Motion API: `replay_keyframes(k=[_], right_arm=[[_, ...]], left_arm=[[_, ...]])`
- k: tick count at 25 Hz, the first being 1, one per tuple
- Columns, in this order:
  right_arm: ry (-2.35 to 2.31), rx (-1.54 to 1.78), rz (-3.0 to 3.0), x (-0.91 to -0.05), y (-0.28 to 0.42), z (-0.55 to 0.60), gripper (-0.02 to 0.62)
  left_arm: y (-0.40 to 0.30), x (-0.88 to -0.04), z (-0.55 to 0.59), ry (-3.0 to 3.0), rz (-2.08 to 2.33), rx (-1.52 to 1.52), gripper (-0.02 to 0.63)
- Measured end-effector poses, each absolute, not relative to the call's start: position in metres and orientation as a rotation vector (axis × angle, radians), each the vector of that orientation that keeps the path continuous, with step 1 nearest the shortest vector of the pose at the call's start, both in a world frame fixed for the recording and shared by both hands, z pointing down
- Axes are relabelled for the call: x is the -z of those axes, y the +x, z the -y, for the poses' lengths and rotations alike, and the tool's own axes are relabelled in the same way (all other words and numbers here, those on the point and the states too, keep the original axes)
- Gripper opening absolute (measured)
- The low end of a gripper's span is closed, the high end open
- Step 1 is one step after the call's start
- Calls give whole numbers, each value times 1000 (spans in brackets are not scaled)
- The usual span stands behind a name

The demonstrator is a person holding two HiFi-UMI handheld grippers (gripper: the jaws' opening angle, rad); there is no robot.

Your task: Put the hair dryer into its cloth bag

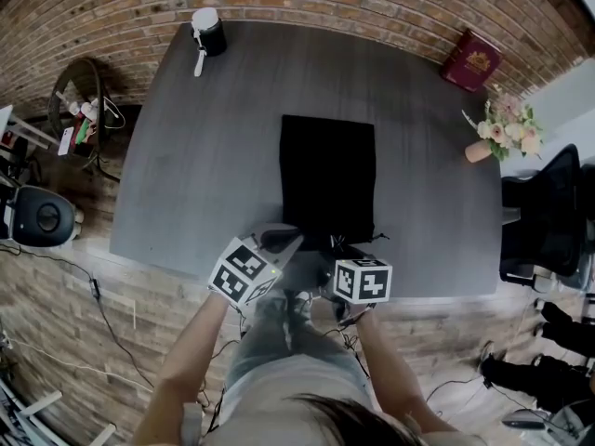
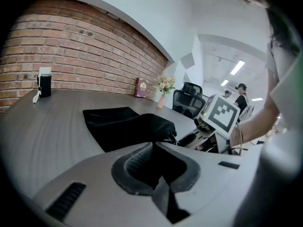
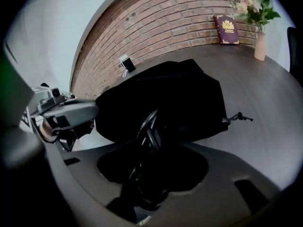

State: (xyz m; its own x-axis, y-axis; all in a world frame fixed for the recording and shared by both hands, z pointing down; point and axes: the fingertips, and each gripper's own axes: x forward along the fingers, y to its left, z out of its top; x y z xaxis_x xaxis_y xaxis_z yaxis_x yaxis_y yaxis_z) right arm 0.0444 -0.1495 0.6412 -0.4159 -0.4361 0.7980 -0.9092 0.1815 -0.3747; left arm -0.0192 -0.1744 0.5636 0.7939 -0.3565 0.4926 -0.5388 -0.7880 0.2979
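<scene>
A black cloth bag [image 1: 327,175] lies in the middle of the grey table [image 1: 186,156], its mouth toward the near edge. The bag [image 3: 165,103] bulges as if filled; the hair dryer itself is hidden. My left gripper [image 1: 284,244] is at the bag's near left corner, shut on a fold of the black cloth [image 2: 151,131]. My right gripper [image 1: 349,249] is at the near right corner. Loops of black cable [image 3: 149,131] come out of the bag's mouth and fill the gap between its jaws. A drawstring end [image 3: 239,117] lies on the table to the right.
A black bottle with a white cap [image 1: 206,31] stands at the table's far left corner. A red book [image 1: 471,60] leans on the brick wall, with a vase of flowers [image 1: 502,133] at the right edge. A black office chair [image 1: 548,216] stands to the right.
</scene>
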Motion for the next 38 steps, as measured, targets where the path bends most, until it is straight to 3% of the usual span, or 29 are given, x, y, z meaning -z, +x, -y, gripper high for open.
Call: replay_keyframes(k=[38], right_arm=[[1495,-1388,2191,-602,25,243,181]], left_arm=[[-6,-531,168,2670,471,-539,17]])
